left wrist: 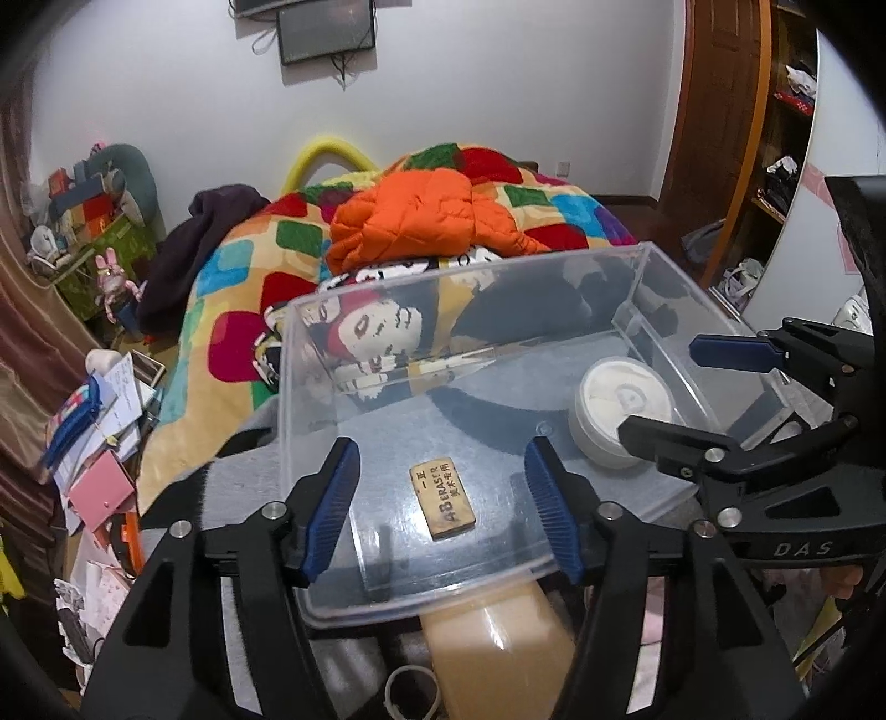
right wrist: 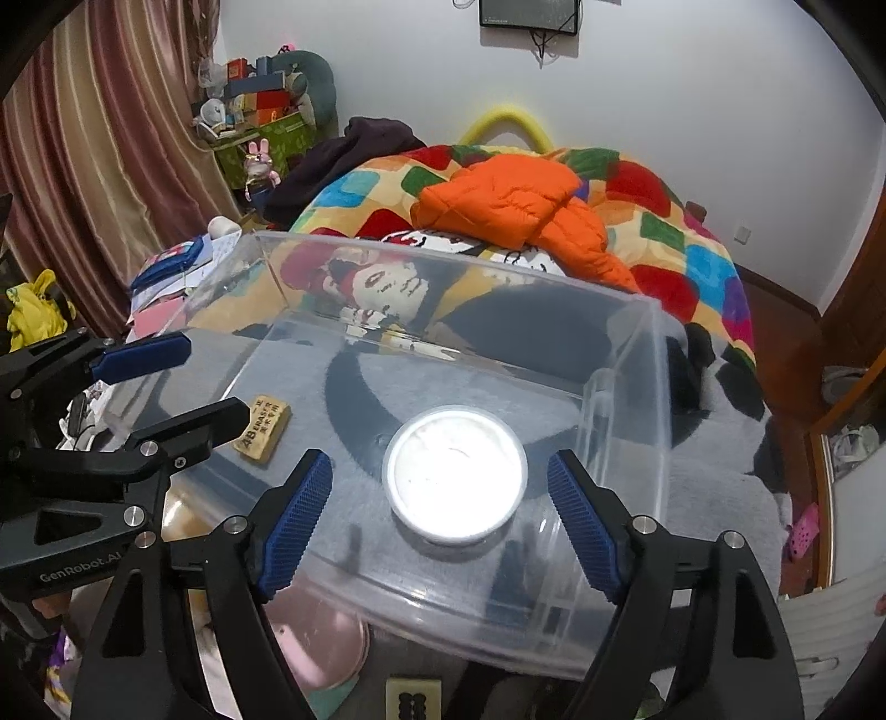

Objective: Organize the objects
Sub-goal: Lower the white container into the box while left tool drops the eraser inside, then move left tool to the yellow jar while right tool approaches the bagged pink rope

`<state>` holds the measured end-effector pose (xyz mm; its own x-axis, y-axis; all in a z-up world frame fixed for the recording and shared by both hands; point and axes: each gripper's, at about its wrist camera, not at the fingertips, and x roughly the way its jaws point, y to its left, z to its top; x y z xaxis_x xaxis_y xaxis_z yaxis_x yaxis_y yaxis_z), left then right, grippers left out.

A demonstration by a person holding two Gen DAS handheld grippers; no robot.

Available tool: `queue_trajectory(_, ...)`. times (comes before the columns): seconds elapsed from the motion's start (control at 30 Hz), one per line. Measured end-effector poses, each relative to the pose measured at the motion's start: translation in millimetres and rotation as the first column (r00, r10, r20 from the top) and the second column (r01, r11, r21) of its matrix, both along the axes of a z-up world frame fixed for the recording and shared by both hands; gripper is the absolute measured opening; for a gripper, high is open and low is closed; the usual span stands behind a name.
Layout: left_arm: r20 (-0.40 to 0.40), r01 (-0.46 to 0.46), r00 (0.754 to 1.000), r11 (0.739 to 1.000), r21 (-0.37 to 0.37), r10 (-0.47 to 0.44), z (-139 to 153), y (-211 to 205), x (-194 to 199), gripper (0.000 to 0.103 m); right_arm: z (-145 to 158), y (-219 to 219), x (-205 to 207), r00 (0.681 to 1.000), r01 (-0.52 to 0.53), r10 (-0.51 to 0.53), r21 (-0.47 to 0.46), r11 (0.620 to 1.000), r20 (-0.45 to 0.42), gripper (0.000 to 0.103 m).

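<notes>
Item count, both wrist views:

- Clear rectangular plastic bin (left wrist: 653, 310) (right wrist: 620, 354): qty 1.
- Tan rectangular eraser block w/ printed "4B ERASER" text (left wrist: 443, 498) (right wrist: 264, 427), inside bin: qty 1.
- Round white lidded plastic tub (left wrist: 620, 410) (right wrist: 455, 479), inside bin: qty 1. Total items in bin: 2.
- Two-finger tool: qty 2, i.e. left tool (left wrist: 443, 509) (right wrist: 183, 382) and right tool (right wrist: 440, 512) (left wrist: 698, 387); 2 blue ribbed pads per tool, 4 pads total.
- Orange quilted puffer jacket (left wrist: 421, 216) (right wrist: 520, 205) on bed: qty 1.
- Multicolour patchwork blanket (left wrist: 238, 271) (right wrist: 681, 243): qty 1.
- Dark wall-mounted screens: 2 in left view (left wrist: 326, 30), only 1 in right view (right wrist: 529, 12).
</notes>
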<state>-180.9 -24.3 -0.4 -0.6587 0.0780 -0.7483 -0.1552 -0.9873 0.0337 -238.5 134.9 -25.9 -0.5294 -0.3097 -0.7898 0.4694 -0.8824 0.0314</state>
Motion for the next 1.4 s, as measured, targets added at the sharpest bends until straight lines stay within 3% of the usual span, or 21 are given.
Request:
queue_trajectory(0.17,-0.054,-0.013,0.998,1.000,-0.023,0.012,12,0,17,0.076,15,13,14,0.999,0.010,-0.011,-0.020,1.000,-0.038,0.081)
queue_trajectory(0.27,-0.080,-0.014,0.997,0.999,-0.039,0.011,18,2,28,0.077,24,23,24,0.997,0.026,-0.028,-0.027,0.999,-0.069,0.083)
queue_trajectory(0.37,-0.101,-0.016,0.995,0.999,-0.045,0.011,23,4,39,0.089,31,36,33,0.995,0.042,-0.045,-0.032,0.999,-0.085,0.084)
queue_trajectory(0.73,-0.166,-0.016,0.986,0.999,-0.042,0.008,38,10,82,0.095,42,76,74,0.984,0.098,-0.104,-0.049,0.994,-0.145,0.087)
queue_trajectory(1.07,-0.139,-0.045,0.989,0.999,-0.009,0.043,18,8,101,0.095,33,96,109,0.968,0.143,-0.143,-0.013,0.990,-0.207,0.088)
queue_trajectory(1.4,-0.033,-0.071,0.997,0.995,0.063,0.073,-24,2,100,0.095,-2,116,125,0.970,0.191,-0.187,0.013,0.982,-0.153,0.088)
